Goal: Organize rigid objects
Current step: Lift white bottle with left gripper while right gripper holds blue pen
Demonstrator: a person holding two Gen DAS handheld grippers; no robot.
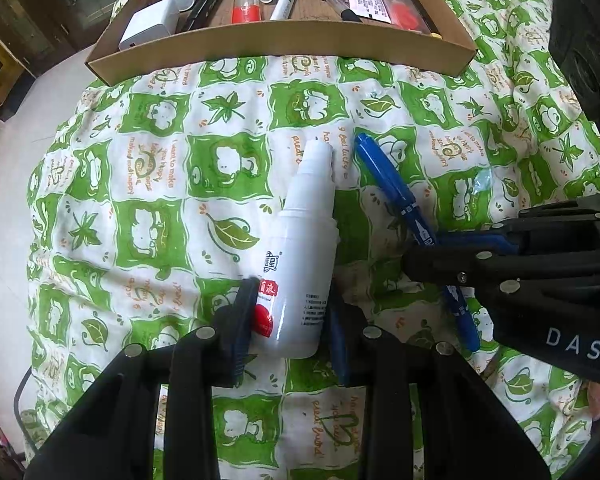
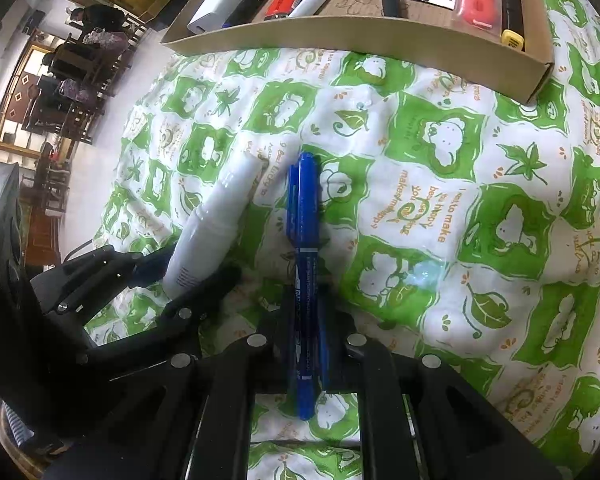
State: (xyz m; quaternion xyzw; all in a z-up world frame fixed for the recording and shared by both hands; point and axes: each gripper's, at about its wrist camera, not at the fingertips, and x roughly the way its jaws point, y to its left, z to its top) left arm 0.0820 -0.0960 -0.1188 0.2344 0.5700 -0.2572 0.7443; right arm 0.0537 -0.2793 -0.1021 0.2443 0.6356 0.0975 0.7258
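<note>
Left gripper (image 1: 290,320) clamped on white spray bottle (image 1: 306,248), right gripper (image 2: 306,316) pinching blue marker (image 2: 305,280), both just above green-patterned quilt (image 1: 148,200), short of cardboard tray (image 1: 280,46). Risk: smooth bottle held near its base could pivot or slip; grippers close together, could collide. Soft, wrinkled bedding; dining chairs (image 2: 72,80) behind.

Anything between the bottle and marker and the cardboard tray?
Nothing visible. Only bare green-print cloth lies between the white bottle, the blue marker and the cardboard tray; just its low front wall to clear.
</note>
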